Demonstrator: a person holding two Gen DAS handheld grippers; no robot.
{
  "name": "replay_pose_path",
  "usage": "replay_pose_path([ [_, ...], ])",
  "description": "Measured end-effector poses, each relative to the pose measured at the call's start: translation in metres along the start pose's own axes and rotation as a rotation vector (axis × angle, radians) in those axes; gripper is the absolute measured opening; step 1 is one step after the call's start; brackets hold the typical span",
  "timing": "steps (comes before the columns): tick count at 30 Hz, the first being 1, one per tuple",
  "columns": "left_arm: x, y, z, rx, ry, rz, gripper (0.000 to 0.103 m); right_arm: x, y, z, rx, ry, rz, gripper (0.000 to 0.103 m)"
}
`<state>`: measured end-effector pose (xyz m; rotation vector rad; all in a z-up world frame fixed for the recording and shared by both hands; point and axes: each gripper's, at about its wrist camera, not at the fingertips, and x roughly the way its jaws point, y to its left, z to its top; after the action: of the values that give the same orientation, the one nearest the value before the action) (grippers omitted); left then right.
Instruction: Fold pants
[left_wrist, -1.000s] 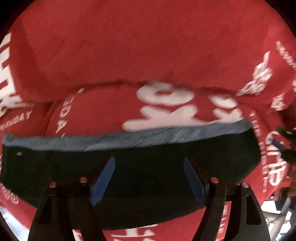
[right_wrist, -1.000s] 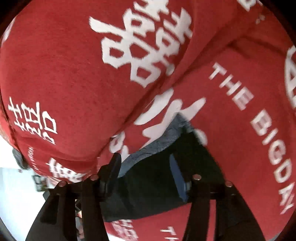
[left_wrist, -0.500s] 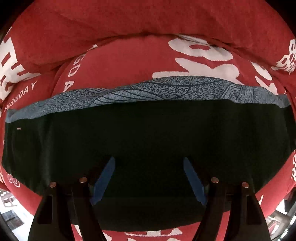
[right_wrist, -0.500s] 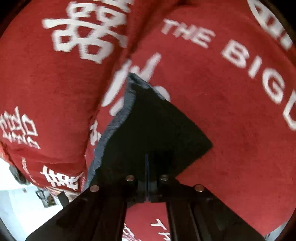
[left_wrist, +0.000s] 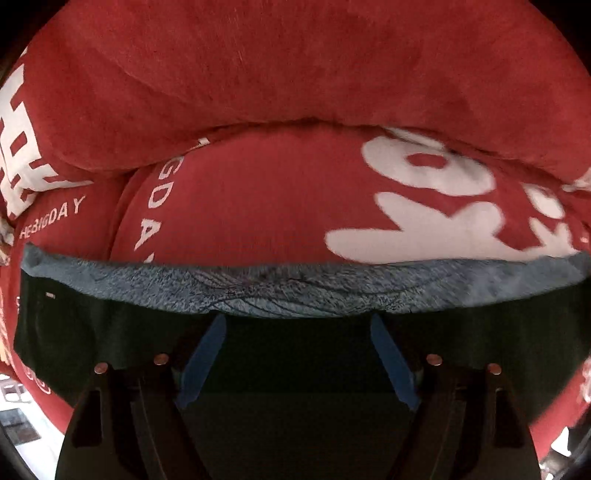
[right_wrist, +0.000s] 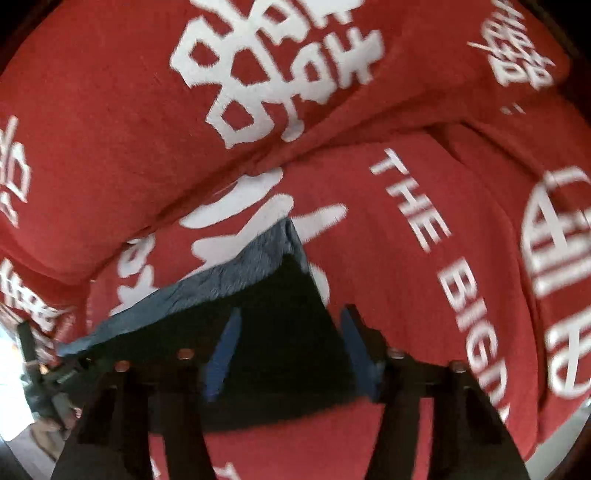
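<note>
Left wrist view: one pair of pants (left_wrist: 92, 332), dark with a grey-blue fleecy band along its far edge, lies flat across the lower half of the picture on one red cover (left_wrist: 295, 221) printed with white characters and the words "THE BIG DAY". One raised red fold (left_wrist: 295, 74) of the same printed cloth runs across the top. The left tongs (left_wrist: 297, 363) show two black fingers, each with one blue pad (left_wrist: 201, 363). The jaws stand wide apart and have just been opening; the dark cloth lies under the gap, but neither pad presses on it. This view shows the band across the whole picture, from the left edge to the right. At lower left a pale patch shows beyond the cover; it is too small to identify.

Right wrist view: the same pants (right_wrist: 288, 295) show only one corner, which points up and away from the camera, with the band (right_wrist: 221, 280) running down to the left. The right tongs (right_wrist: 291, 354) show two fingers and two blue pads (right_wrist: 221, 354). The jaws are partly apart and have just been opening; the corner lies between them, and no pad grips it. Only this view shows the large white double character on the fold (right_wrist: 110, 129) and the full "THE BIG" lettering on the cover (right_wrist: 388, 258). The right side is motion-blurred.
</note>
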<state>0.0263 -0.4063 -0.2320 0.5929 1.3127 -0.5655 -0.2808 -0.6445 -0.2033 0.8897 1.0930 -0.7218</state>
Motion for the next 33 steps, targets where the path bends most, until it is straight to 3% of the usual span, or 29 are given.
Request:
replay_pose_path([
  [2,0.014,0.0,0.005,-0.022,-0.011,0.034,0.097,0.024,-0.007,-0.002,-0.029,0.064,-0.097,0.043],
  [3,0.013,0.004,0.008,-0.038,-0.037,0.059,0.103,0.028,-0.017,-0.005,0.003,0.054,-0.055,0.043],
  [5,0.018,0.019,0.02,-0.086,-0.028,0.058,0.103,0.023,-0.029,-0.009,0.051,0.04,-0.014,0.047],
  [7,0.018,0.035,0.028,-0.135,-0.011,0.078,0.103,0.015,-0.034,-0.015,0.057,0.032,-0.049,0.055],
  [9,0.009,0.05,0.028,-0.154,-0.008,0.084,0.103,0.006,-0.037,-0.021,0.064,0.043,-0.047,0.056],
  [13,-0.019,0.074,0.009,-0.102,-0.023,0.112,0.103,-0.018,-0.037,-0.037,0.1,0.022,-0.006,0.056],
  [17,-0.034,0.101,-0.023,-0.104,0.001,0.126,0.103,-0.046,-0.015,-0.052,0.115,-0.012,0.108,0.056],
  [22,-0.041,0.133,-0.068,-0.131,0.026,0.114,0.103,-0.041,0.055,-0.085,0.069,0.104,0.349,0.056],
  [27,-0.049,0.188,-0.069,-0.121,-0.044,0.136,0.103,0.003,0.163,-0.14,0.002,0.282,0.582,0.056],
  [33,-0.025,0.289,-0.074,-0.183,-0.063,0.225,0.103,0.065,0.26,-0.2,0.067,0.443,0.722,0.056],
])
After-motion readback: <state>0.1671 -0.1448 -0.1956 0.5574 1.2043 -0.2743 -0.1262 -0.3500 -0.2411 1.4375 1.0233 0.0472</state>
